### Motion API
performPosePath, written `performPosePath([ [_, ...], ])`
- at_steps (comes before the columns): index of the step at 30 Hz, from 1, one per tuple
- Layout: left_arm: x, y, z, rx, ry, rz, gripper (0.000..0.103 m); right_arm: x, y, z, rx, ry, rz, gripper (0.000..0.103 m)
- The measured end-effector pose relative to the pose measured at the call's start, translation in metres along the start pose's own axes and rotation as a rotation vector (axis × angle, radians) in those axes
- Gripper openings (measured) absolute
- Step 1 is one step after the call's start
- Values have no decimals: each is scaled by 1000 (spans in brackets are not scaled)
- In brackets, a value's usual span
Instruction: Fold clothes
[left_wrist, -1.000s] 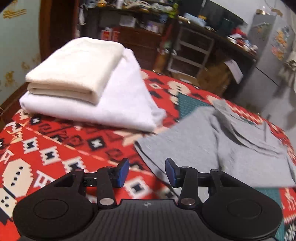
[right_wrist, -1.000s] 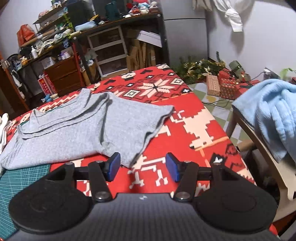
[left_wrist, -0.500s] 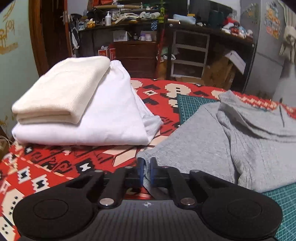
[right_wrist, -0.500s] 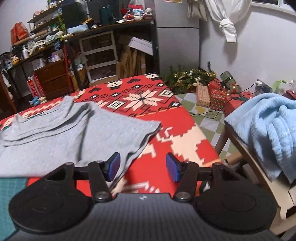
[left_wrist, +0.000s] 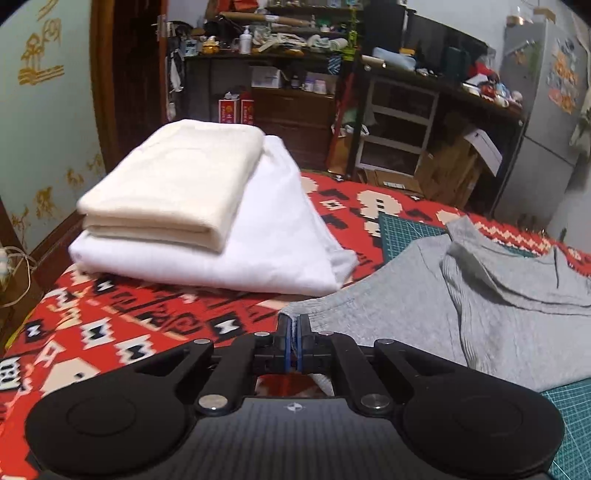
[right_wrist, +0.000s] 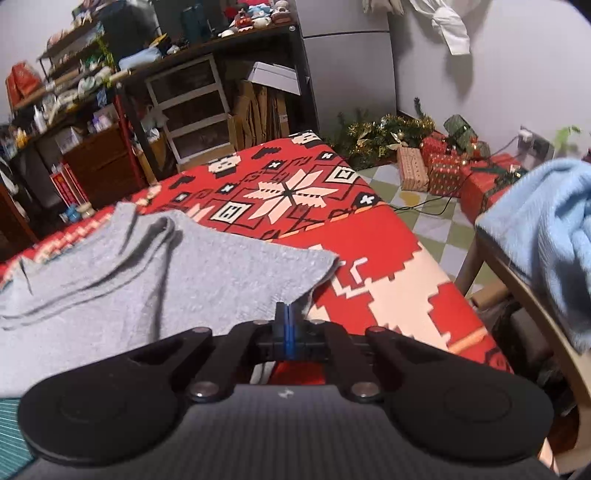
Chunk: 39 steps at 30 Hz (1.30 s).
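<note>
Stack: folded cream and white cloths, far left, clear of the work.
Left gripper: pinched on the shirt hem corner.
Shirt: grey, flat on the red spread.
Right gripper: clamped on the other corner.
Risk: thin bites; uneven lifting could pull a corner free.

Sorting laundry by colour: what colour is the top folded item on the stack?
Cream, clearest in the left wrist view.
</note>
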<state>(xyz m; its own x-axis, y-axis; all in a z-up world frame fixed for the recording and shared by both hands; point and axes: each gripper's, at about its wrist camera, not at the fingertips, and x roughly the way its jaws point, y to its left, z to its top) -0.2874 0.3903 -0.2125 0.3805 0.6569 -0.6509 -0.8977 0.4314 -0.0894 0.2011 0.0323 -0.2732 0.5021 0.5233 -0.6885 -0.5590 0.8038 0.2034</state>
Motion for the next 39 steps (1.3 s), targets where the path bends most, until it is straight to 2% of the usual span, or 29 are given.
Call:
performPosePath([
  [6,-23,30,-6,-58,4,-6,3,-32,-10,-6,18,-17,35,0],
  [11,-37,56,-11,-104,7,3,3,-55,-30,-13,85,-18,42,0],
  [15,-36,71,-15,-138,22,32,3,-58,-27,-20,51,6,94,0],
  [16,-35,75,-16,-151,28,30,3,-56,-24,-22,56,14,108,2],
  [18,-35,75,-17,-144,32,32,3,-50,-15,-26,55,25,131,20],
  [19,-35,74,-18,-135,33,35,3,-46,-9,-27,48,29,140,26],
  [21,-34,73,-18,-122,35,38,3,-37,5,-30,27,40,161,27],
  [24,-33,73,-17,-126,38,37,3,-22,27,-32,-16,55,162,40],
  [25,-33,73,-17,-125,37,36,3,-17,33,-33,-26,61,149,41],
  [27,-33,73,-16,-122,36,34,3,-13,42,-34,-57,39,124,37],
  [28,-33,73,-16,-121,36,32,3,-10,46,-33,-73,34,109,8],
  [29,-33,73,-15,-120,36,33,3,-7,49,-32,-89,48,101,4],
  [34,-35,86,-13,-138,34,46,3,-13,46,-30,-88,78,107,2],
  [39,-40,113,-10,-182,41,88,3,-51,40,-37,-30,112,191,2],
])
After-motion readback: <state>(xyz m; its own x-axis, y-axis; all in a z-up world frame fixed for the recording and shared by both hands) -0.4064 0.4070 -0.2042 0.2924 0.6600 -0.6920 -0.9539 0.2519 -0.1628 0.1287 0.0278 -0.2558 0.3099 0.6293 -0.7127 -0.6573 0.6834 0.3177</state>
